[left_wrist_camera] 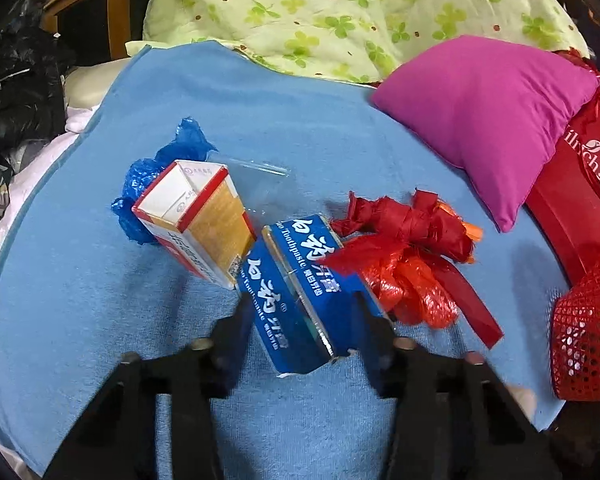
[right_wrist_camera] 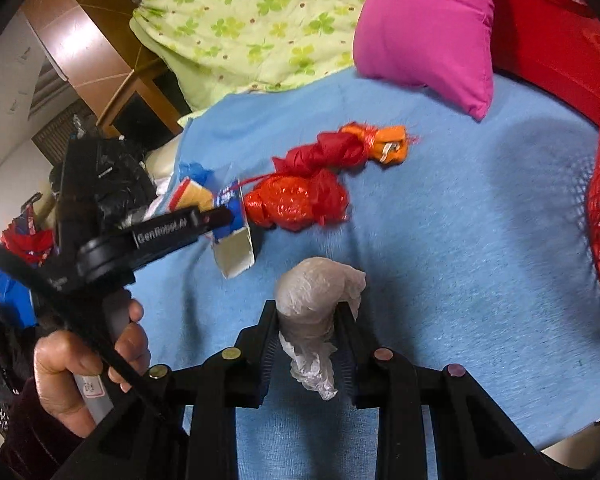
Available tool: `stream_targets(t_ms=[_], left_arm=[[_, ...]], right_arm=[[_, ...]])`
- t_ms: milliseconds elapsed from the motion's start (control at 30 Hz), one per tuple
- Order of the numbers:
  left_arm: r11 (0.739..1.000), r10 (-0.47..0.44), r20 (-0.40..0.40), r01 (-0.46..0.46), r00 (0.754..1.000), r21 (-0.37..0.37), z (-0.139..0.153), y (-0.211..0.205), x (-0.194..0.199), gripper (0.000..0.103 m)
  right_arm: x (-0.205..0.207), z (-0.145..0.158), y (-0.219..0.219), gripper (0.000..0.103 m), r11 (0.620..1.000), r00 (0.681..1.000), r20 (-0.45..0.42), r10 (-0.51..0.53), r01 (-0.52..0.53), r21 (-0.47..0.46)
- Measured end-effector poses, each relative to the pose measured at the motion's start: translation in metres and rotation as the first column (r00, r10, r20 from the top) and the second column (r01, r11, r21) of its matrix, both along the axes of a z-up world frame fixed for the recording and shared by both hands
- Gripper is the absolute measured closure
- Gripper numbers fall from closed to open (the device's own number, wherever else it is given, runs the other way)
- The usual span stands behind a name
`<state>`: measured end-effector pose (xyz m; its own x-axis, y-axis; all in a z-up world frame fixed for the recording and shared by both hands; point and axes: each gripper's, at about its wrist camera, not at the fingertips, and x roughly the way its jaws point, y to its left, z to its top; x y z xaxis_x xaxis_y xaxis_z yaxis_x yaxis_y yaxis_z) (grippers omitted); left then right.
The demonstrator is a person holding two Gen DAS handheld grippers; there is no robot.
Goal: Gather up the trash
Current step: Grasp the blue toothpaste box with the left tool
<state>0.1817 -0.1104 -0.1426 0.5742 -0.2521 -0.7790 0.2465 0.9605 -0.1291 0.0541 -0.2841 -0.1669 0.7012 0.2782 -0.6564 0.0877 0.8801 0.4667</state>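
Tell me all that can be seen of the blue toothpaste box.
The blue toothpaste box is a long cardboard carton with white lettering, its near end open and torn. It lies slanted on the blue towel, between the jaws of the left gripper, which appear to press its sides. Its far end touches a white and orange box.

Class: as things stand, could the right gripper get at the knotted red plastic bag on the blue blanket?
Probably not yet: the right gripper is shut on a crumpled whitish bag. The red plastic bag lies ahead on open blanket, nothing lying between them.
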Motion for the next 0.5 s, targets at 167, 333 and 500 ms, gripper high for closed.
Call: stream_targets(t_ms=[167,333,500], left_arm=[[0.999,0.011,-0.023,-0.01,1.0,0.045,0.0,0.019,-0.002,0.077],[0.999,0.036,-0.028,-0.036,0.999,-0.005,0.003,0.033,-0.013,0.06],[1.0,-0.013,0.035,0.013,0.999,-0.012,0.016,0.006,-0.027,0.028]], right_arm=[[-0.003,0.013,0.01,0.073,1.0,0.998,0.068,0.009,-0.009,-0.008],[-0.009,0.022,0.006,0.073,1.0,0.994,0.108,-0.026,0.027,-0.007],[-0.008,0.02,-0.001,0.073,0.999,0.994,0.097,-0.047,0.046,0.014]])
